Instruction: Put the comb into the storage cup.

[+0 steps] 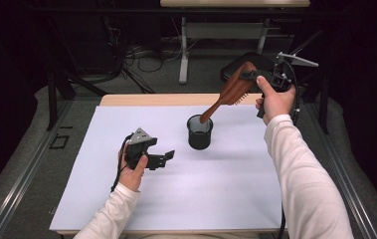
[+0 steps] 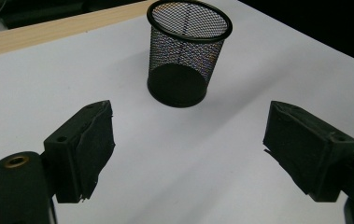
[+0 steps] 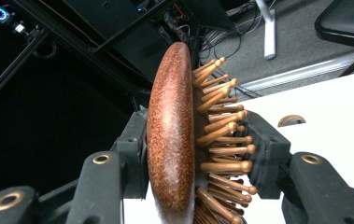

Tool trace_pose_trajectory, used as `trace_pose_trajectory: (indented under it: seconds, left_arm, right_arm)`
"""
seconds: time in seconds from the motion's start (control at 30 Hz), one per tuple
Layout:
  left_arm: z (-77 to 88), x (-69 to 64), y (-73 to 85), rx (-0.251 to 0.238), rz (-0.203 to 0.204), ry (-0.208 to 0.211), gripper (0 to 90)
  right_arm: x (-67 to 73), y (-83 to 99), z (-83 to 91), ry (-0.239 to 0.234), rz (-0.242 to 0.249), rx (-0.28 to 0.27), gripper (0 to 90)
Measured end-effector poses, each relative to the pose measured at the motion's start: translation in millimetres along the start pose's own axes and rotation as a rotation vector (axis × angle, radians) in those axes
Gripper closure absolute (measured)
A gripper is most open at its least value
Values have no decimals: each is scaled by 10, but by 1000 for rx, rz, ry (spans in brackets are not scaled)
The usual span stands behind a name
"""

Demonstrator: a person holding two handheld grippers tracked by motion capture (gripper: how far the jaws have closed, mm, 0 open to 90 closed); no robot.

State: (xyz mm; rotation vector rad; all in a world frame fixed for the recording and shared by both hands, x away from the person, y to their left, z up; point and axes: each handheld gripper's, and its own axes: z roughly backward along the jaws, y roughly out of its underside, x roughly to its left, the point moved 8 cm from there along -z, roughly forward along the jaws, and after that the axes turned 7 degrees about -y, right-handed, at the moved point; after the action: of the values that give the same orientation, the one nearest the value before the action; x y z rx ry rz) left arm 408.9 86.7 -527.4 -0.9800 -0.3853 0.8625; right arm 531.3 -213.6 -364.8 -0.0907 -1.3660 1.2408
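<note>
High view, near to far: left gripper (image 1: 162, 158) low over white sheet (image 1: 101, 149), jaws spread wide, nothing between them, aimed toward mesh cup (image 1: 199, 132). Cup upright mid-sheet, well apart from left gripper. Beyond cup: wooden hairbrush (image 1: 231, 90) slanted, handle end down at cup mouth, head up and to the right. Can't tell whether handle tip is inside the rim or just above it. Right gripper (image 1: 249, 75) clamped on brush head, held up over far right edge of table, right hand (image 1: 274, 99) wrapped round gripper body.

Left gripper view: both black pads (image 2: 93, 144) parted, bare sheet between, mesh cup (image 2: 188, 51) dead ahead, empty as far as visible, wooden table edge (image 2: 48, 30) behind.

Right gripper view: right gripper (image 3: 198, 144) closed on hairbrush (image 3: 170, 135), one jaw against smooth brown back, other against wooden pins (image 3: 223, 140). Brush edge-on, standing between jaws. Behind: dark floor, cables, white sheet at right.
</note>
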Motion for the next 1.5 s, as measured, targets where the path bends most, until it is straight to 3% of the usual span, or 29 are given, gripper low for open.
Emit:
trace_pose_trajectory:
  seconds: [0.77,1.5]
  left_arm:
    - [6,20,1,-2,5,-3,160]
    - [12,30,-1,-3,10,-5,160]
  right_arm:
    - [49,14,-213,73,31,-12,492]
    - [88,162,-394,85,58,26,492]
